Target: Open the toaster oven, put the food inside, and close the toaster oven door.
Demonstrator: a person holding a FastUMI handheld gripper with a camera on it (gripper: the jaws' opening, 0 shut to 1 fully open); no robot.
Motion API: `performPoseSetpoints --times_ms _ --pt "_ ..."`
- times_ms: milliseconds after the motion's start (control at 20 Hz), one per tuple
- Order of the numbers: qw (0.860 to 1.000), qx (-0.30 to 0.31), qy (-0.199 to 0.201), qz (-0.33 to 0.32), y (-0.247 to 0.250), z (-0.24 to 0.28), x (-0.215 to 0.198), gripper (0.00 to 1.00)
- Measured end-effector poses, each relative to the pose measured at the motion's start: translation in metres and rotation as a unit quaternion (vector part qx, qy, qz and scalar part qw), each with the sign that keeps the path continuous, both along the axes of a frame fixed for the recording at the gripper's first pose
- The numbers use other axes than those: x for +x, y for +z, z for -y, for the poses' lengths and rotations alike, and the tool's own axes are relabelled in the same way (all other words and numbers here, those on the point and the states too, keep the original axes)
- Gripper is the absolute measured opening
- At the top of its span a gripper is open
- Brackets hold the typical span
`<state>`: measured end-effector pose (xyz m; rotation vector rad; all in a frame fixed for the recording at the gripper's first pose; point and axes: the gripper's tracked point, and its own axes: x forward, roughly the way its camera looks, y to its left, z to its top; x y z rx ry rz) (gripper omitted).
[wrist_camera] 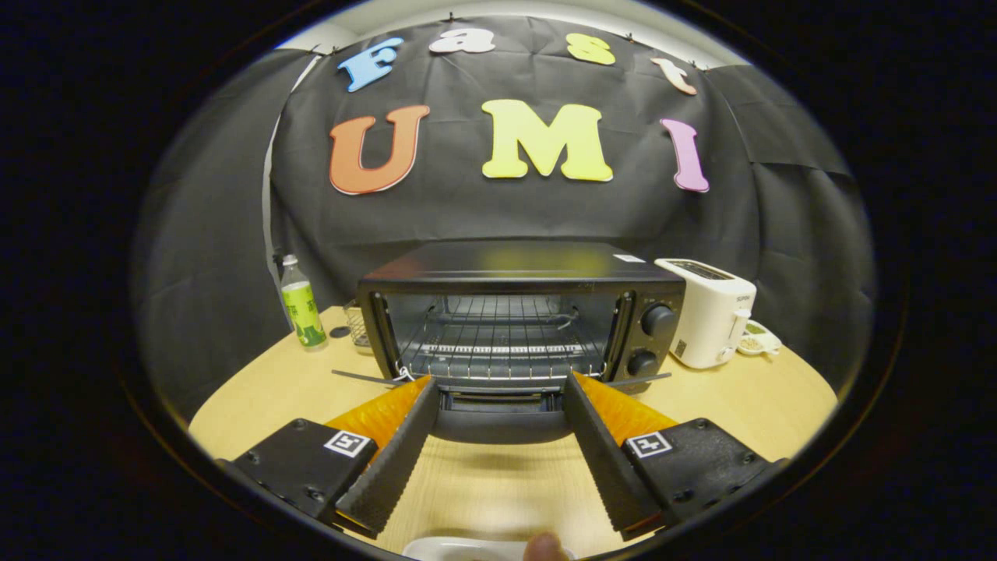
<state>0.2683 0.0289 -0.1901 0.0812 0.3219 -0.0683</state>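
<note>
**Inspector A:** Straight ahead of the fingers, at twelve o'clock, we find the toaster oven (520,312) with its door (502,421) dropped flat toward us, so the opening step looks done. We record the gripper (500,386) spread wide and holding nothing, its tips flanking the lowered door's front edge.

**Inspector B:** Agreed. Inside, we see a wire rack (498,343) and nothing on it. The food, we judge, is the rounded item (545,548) at six o'clock, below the fingers, resting on a pale dish (444,549). Both are cropped, so we cannot say what it is.

**Inspector A:** Our recommendation: pull back and drop to the dish, close on the item across its width, then carry it in level, above the door, and set it mid-rack.

**Inspector B:** Other containers: a green-labelled bottle (301,305) at ten o'clock of the oven, contents unclear. A white toaster (710,312) stands at three o'clock, and beyond it sits a small dish (757,341) of something pale.
</note>
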Motion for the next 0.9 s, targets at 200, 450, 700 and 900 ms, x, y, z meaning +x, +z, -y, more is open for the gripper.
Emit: performPoseSetpoints --times_ms 200,450,700,900 --pt "0.999 -0.006 0.01 -0.044 -0.023 -0.004 -0.019 1.0" --pt "0.995 0.031 0.018 -0.095 -0.049 -0.003 -0.028 1.0" --pt "0.988 0.061 0.028 -0.137 -0.064 -0.004 -0.034 0.99" --pt "0.989 0.065 0.035 -0.127 -0.058 -0.004 -0.034 0.98"
